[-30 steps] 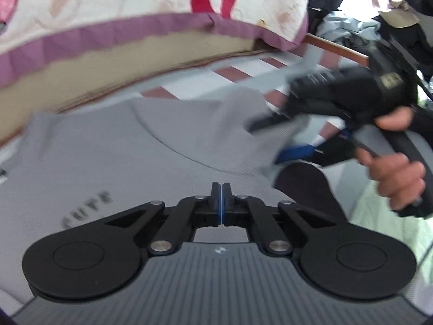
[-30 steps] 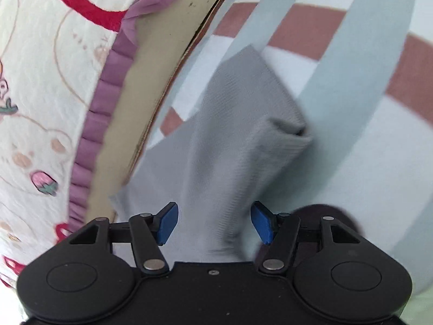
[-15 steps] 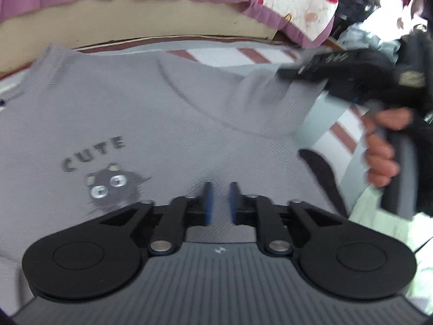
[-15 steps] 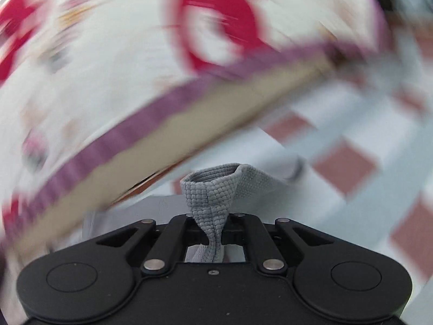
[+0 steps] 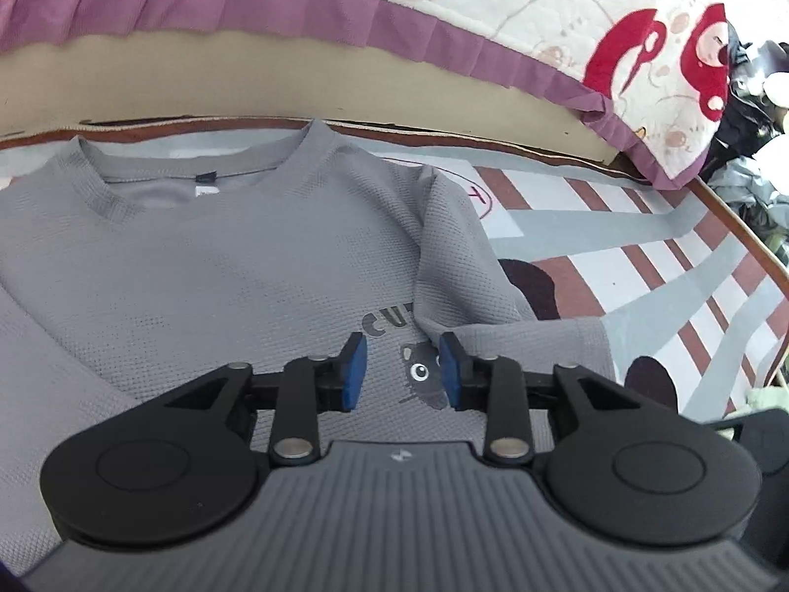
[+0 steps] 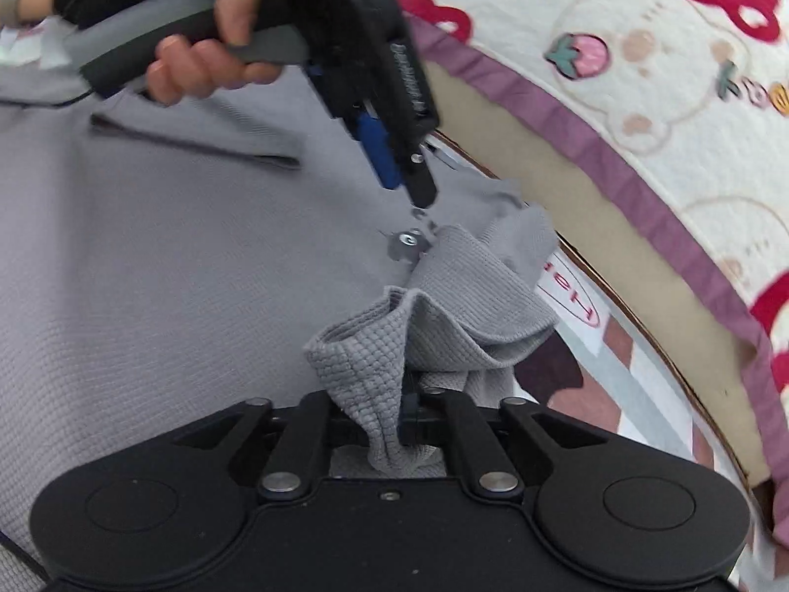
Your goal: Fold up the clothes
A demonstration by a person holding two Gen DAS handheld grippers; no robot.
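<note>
Right gripper (image 6: 394,424) pinches the grey waffle-knit shirt's sleeve cuff (image 6: 365,375), jaws easing apart; left gripper (image 5: 402,370) spreads empty. Lay it flat toward nine o'clock.

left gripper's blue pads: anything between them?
Nothing gripped. In the left wrist view, the opening left gripper frames only the cat print on the flat grey waffle-knit sweatshirt below.

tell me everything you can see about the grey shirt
The grey shirt is a waffle-knit top with a ribbed round neck, a dark label inside the collar and a dark cat print under partly hidden lettering. It lies front up on a striped mat beside a bed. One sleeve is folded across the chest, its cuff end bunched in the right gripper. The left gripper, jaws opening, hovers over the print with nothing between them.
</note>
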